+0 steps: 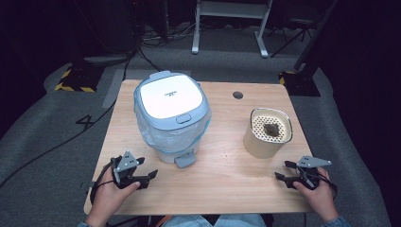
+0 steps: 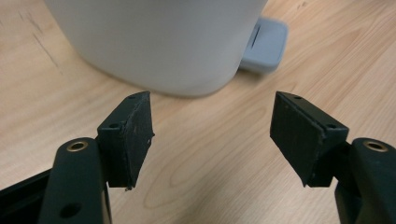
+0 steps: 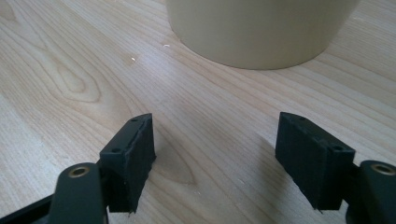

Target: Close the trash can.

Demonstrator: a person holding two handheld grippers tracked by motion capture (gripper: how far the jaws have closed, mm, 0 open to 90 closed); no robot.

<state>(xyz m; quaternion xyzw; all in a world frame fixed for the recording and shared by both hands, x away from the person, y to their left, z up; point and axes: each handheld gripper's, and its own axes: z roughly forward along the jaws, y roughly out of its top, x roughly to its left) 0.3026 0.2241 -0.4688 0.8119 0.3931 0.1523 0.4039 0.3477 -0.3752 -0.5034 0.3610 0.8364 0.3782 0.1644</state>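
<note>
Both claws rest low at the near edge of the table (image 1: 222,179), each released, nothing between the jaws. The left gripper (image 1: 150,177) faces the lidded pedal bin (image 1: 171,113), near its foot pedal (image 1: 184,160). The right gripper (image 1: 282,171) faces the beige canister (image 1: 267,133); a dark lump, possibly waste, lies inside.

A pale, smooth wood-grain desk (image 1: 222,179) carries a glossy white plastic bin (image 1: 171,118) lined with thin, crinkled clear film, and a matt cream tub (image 1: 267,132) with a perforated top; the matt black tongs' pads (image 2: 133,135) look scuffed and ribbed.
</note>
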